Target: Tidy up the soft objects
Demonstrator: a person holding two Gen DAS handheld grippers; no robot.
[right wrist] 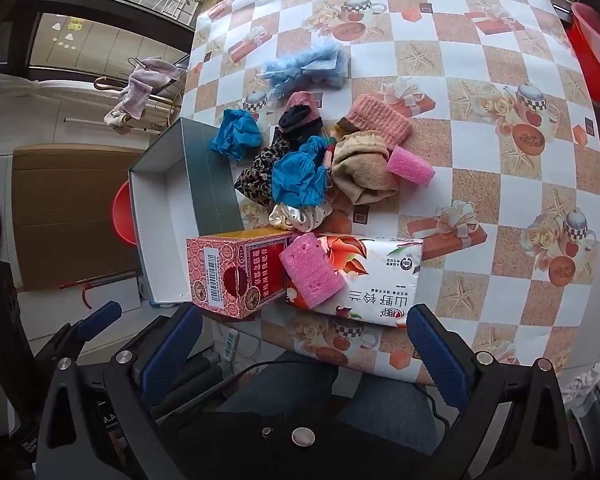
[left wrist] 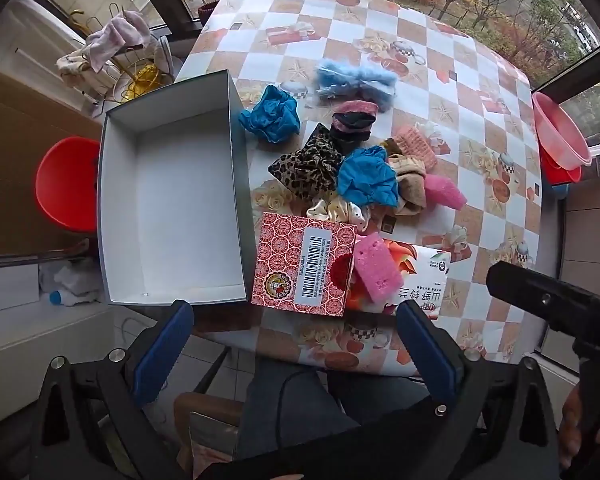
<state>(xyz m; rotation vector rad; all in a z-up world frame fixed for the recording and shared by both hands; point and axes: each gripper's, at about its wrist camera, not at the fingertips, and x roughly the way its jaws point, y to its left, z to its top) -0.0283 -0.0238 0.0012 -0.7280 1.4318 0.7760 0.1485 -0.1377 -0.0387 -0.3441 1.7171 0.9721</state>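
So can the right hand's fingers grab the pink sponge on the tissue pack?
Probably yes. The pink sponge lies on top of the tissue pack, nothing covering it, and the right gripper is open, just short of it.

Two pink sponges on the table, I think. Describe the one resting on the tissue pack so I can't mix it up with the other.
Start at the open grey box with the white inside, then the red patterned carton at its near corner. Leaning beside that carton, on the flowered tissue pack, is the pink sponge: a flat, pitted block, unlike the smaller pink piece beside the beige cloth.
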